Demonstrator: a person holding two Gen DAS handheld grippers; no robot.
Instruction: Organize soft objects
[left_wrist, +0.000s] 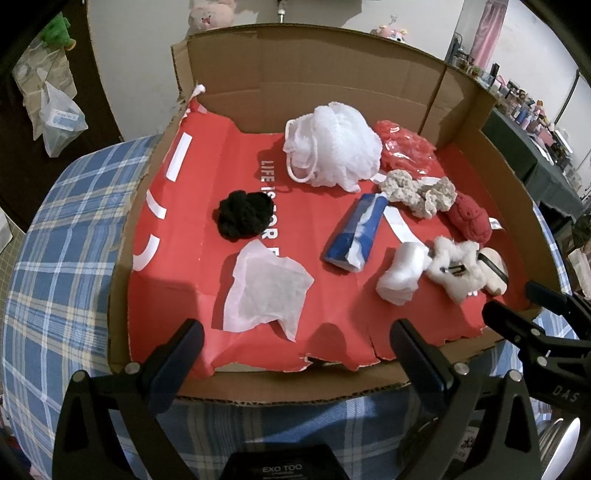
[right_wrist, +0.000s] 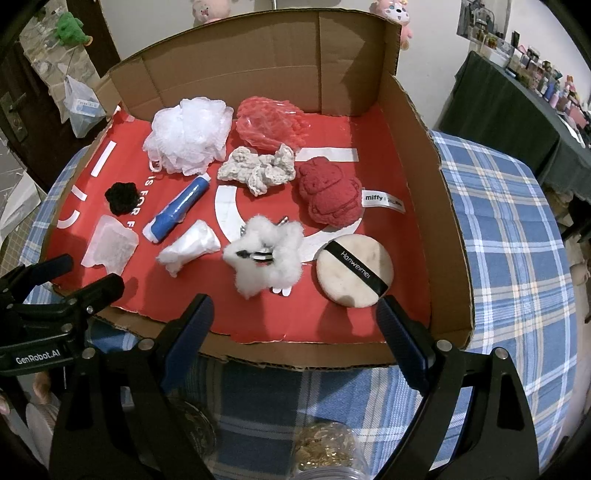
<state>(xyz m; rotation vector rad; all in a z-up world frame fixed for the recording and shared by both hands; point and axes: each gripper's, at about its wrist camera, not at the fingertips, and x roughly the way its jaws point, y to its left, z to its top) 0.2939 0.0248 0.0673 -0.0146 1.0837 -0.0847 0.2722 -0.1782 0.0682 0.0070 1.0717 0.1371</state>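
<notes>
Soft items lie on red paper in an open cardboard box (left_wrist: 314, 59) (right_wrist: 417, 147). There is a white mesh pouf (left_wrist: 332, 144) (right_wrist: 188, 134), a black scrunchie (left_wrist: 242, 214) (right_wrist: 121, 198), a white tissue (left_wrist: 264, 291) (right_wrist: 109, 243), a blue and white tube (left_wrist: 356, 232) (right_wrist: 179, 208), a grey scrunchie (left_wrist: 419, 192) (right_wrist: 258, 170), a red sponge (left_wrist: 469, 218) (right_wrist: 330, 194), a fluffy white clip (left_wrist: 456, 267) (right_wrist: 264, 254) and a round powder puff (right_wrist: 354, 271). My left gripper (left_wrist: 295, 354) (right_wrist: 66, 273) and right gripper (right_wrist: 295, 325) (left_wrist: 517, 302) are open and empty at the box's near edge.
A red crinkled plastic bag (left_wrist: 406, 147) (right_wrist: 269, 123) lies at the back of the box. A small white wad (left_wrist: 402, 273) (right_wrist: 190, 247) lies near the tube. The box rests on a blue plaid cloth (left_wrist: 66, 229) (right_wrist: 509, 229). A jar of gold bits (right_wrist: 328, 450) stands below my right gripper.
</notes>
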